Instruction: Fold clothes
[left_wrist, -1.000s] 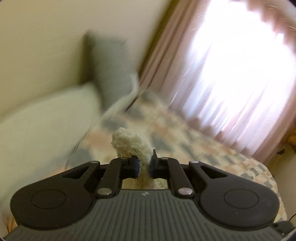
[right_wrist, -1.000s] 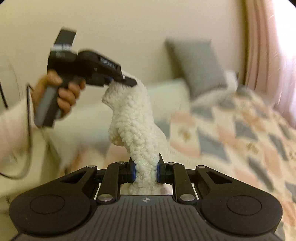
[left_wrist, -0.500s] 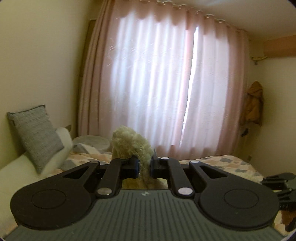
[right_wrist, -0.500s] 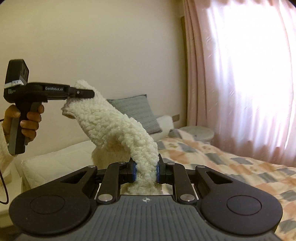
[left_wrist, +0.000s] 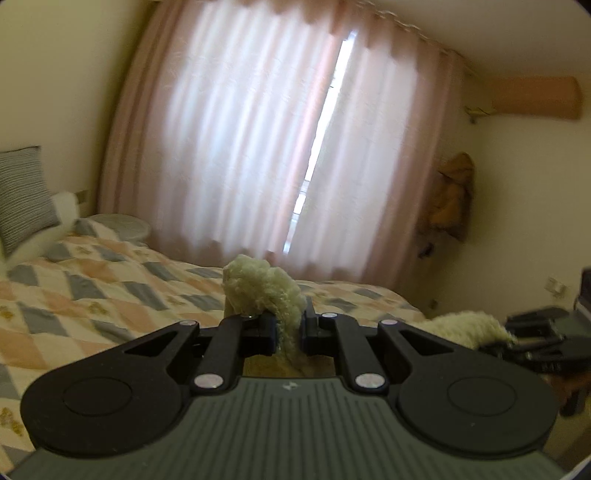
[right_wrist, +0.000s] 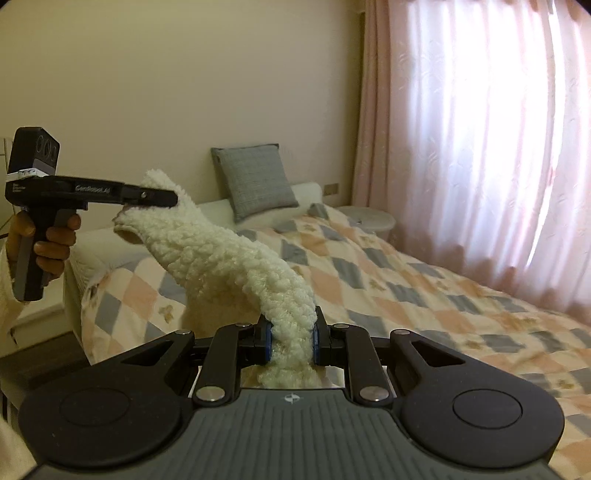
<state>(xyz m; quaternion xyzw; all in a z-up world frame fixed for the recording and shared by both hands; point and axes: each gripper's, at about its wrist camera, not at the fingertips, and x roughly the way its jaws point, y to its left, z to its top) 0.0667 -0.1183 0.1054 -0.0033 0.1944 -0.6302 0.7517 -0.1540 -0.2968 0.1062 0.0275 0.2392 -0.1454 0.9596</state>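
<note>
Both wrist views face the bed (left_wrist: 92, 295) – sharing its quilt.

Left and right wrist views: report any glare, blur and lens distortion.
Left wrist view: curtain backlit and overexposed, motion-smeared, fleece garment dim against it. Right wrist view: sharper, garment evenly lit, curtain glare at right; fisheye bends the edges in both.

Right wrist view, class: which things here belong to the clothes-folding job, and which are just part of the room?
Belonging to the job:
fleece garment, held up over the bed
left gripper, jaws shut on one end
right gripper, jaws shut on the other end

Just lying about:
grey cushion
patchwork quilt
pink curtains
round white tub
</note>
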